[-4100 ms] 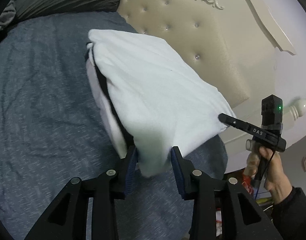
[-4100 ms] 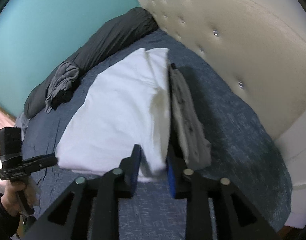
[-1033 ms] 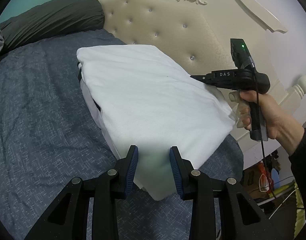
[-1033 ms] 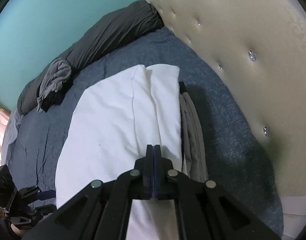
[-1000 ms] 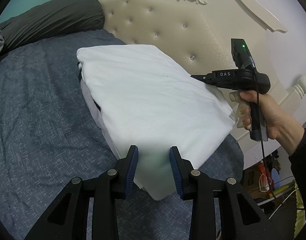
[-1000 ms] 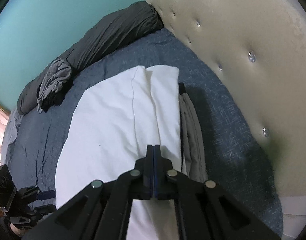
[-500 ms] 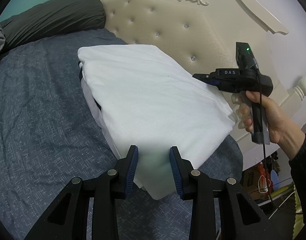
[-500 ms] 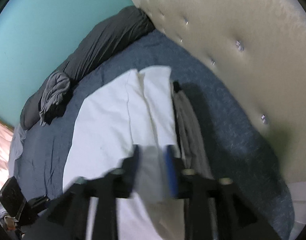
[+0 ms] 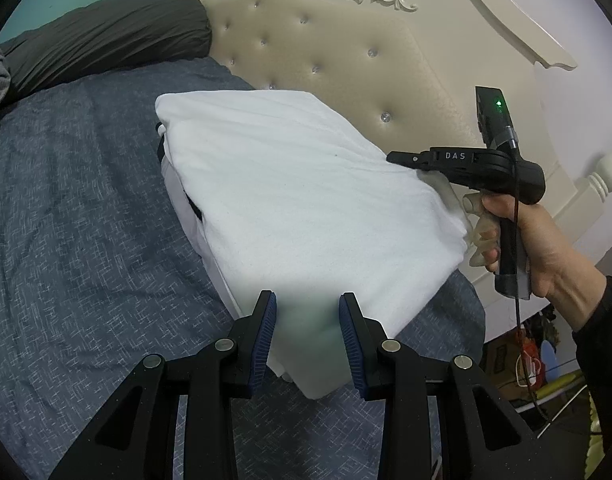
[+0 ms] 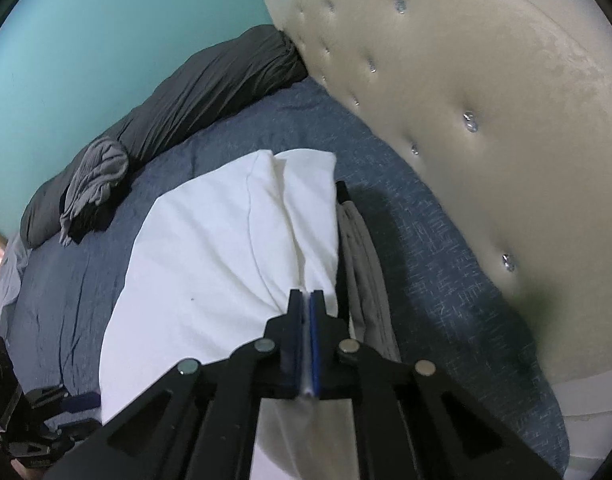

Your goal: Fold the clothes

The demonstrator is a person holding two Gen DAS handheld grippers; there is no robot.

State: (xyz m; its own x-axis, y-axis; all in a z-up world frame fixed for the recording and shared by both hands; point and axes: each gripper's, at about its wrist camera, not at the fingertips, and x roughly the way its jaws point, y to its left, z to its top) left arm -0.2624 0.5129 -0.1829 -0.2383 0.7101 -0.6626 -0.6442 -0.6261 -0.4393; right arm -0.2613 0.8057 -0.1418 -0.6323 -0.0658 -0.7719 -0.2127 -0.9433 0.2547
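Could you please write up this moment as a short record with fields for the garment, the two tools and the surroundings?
garment: white folded cotton garment, lying on the blue speckled bedspread
left tool: blue pads either side of the garment's near corner
right tool: shut on a pinch of white cloth at the garment's edge
beside garment: grey folded cloth, on the headboard side
surroundings: cream tufted headboard; dark grey rolled duvet along the teal wall

The left gripper (image 9: 307,334) clamps the near corner of a folded white garment (image 9: 306,208) on the bed (image 9: 78,220); the right gripper (image 9: 393,157) touches its headboard-side (image 9: 345,56) edge.
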